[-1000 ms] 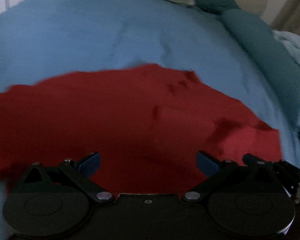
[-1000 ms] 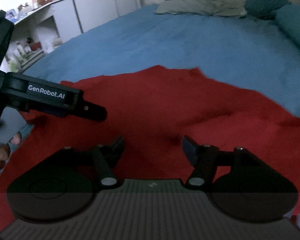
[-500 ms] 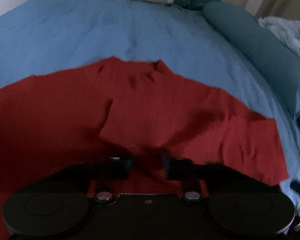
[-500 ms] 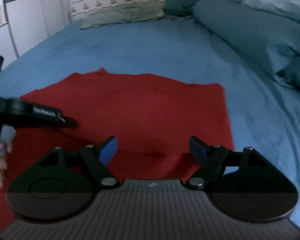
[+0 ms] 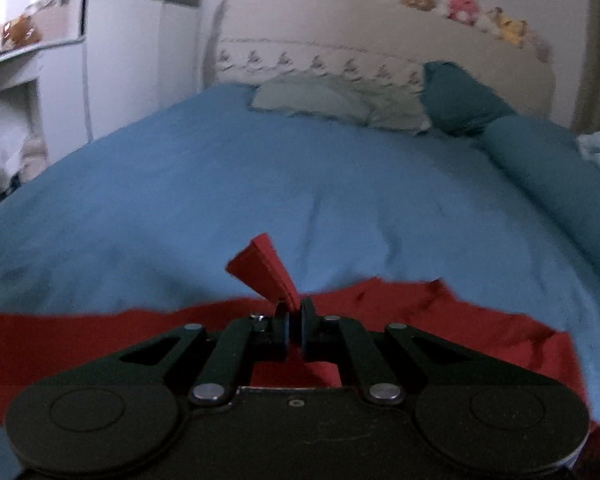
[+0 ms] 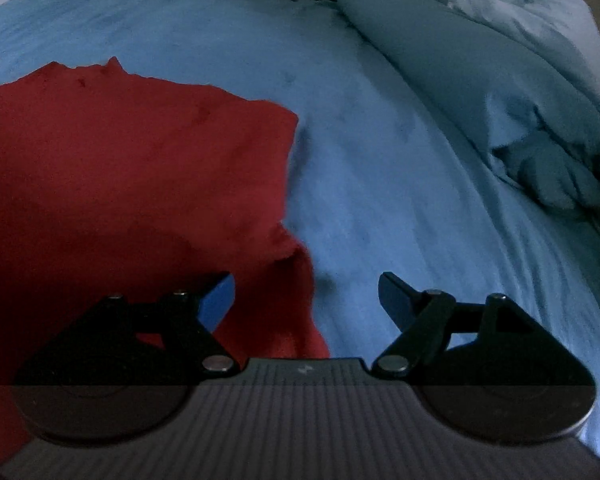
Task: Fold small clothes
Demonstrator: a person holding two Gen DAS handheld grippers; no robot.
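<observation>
A red cloth point(image 5: 440, 320) lies spread on the blue bed cover point(image 5: 260, 184). My left gripper point(image 5: 295, 316) is shut on a pinch of the red cloth, and a folded red tip point(image 5: 266, 266) sticks up above the jaws. In the right wrist view the red cloth point(image 6: 120, 168) fills the left half, with its right edge and near corner point(image 6: 300, 304) between the fingers. My right gripper point(image 6: 306, 300) is open and empty, just above that corner.
Pillows point(image 5: 332, 100) and a teal cushion point(image 5: 460, 96) lie at the headboard. A teal bolster point(image 6: 440, 64) and a pale blue blanket point(image 6: 540, 20) run along the bed's right side. Shelves point(image 5: 12, 92) stand at the left wall.
My left gripper has closed on the red cloth and lifted it, tilting up toward the headboard. My right gripper has moved right to the cloth's right edge and stays open.
</observation>
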